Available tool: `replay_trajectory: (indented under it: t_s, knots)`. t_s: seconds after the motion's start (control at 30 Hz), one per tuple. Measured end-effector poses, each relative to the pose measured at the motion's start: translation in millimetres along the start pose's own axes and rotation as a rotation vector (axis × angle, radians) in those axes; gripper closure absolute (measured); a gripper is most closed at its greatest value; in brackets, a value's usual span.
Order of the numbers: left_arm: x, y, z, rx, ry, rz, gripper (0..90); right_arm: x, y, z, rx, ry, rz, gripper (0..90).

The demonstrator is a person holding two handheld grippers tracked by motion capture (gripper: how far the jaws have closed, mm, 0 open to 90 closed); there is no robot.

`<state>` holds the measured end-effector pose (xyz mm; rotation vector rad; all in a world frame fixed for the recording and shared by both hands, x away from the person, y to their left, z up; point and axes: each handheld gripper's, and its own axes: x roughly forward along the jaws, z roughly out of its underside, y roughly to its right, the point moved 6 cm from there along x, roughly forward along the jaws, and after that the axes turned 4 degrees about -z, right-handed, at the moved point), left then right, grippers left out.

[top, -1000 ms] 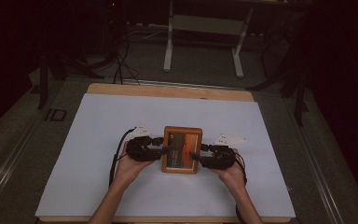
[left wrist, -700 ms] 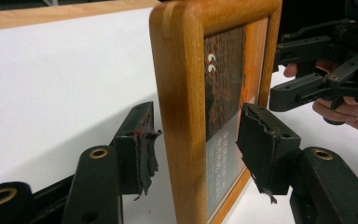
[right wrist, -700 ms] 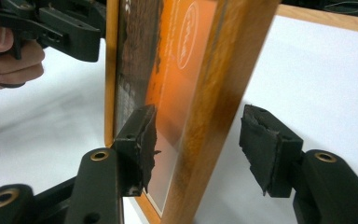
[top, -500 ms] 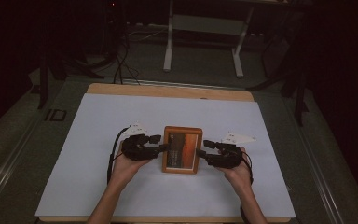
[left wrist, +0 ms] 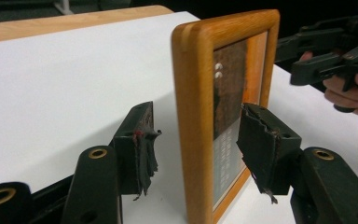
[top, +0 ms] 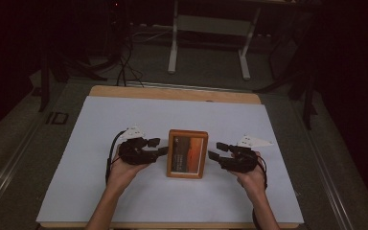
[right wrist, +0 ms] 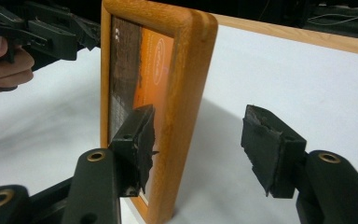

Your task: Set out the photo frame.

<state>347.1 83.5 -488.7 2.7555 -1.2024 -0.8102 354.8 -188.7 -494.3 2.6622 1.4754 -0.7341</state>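
Dark floor and the legs of a white stand [top: 208, 36] are lying beyond the counter [top: 124, 115], which is carrying a white sheet over its wooden top. Near the middle of that sheet a wooden picture frame [top: 187, 153] is standing upright on its lower edge, its glass showing an orange and brown print.

On the frame's left, the left hand-held gripper [top: 159, 147] is reaching in from the side. In the left gripper view its jaws are standing open astride the frame's [left wrist: 193, 107] near upright edge, one pad behind the wood and one in front of the glass; there is a clear gap on the back side, and whether the front pad is touching the glass cannot be told. The left hand [top: 123, 170] is resting on the sheet behind it.

On the frame's right, the right hand-held gripper [top: 216, 151] is sitting just beside the frame, a small gap showing in the high view. Its jaws have just been opening and are standing wide apart; in the right gripper view the frame's [right wrist: 182, 93] edge is lying between them, one pad well clear of it and the other close against the front. The right hand [top: 251, 175] is holding it low over the sheet.
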Motion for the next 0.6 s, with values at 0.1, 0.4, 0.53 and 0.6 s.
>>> replay_trajectory:
  t_s: [0.1,0.4,0.53,0.6]
  knots:
    - [-1.6,-3.2,1.7,-0.002,-0.008,-0.015,46.3,-2.4,1.6,0.4,0.001,0.003,0.004,43.4]
    - [-9.1,-23.2,15.5,-0.006,-0.073,-0.131,46.4,-16.6,17.3,11.7,0.030,-0.014,0.046,43.4]
    - [-5.8,-30.9,30.4,0.008,-0.138,-0.187,45.5,-21.9,31.2,23.8,0.059,-0.062,0.096,43.4]
    - [-4.9,-32.8,34.4,0.006,-0.152,-0.195,45.3,-23.4,35.2,27.5,0.063,-0.080,0.117,42.9]
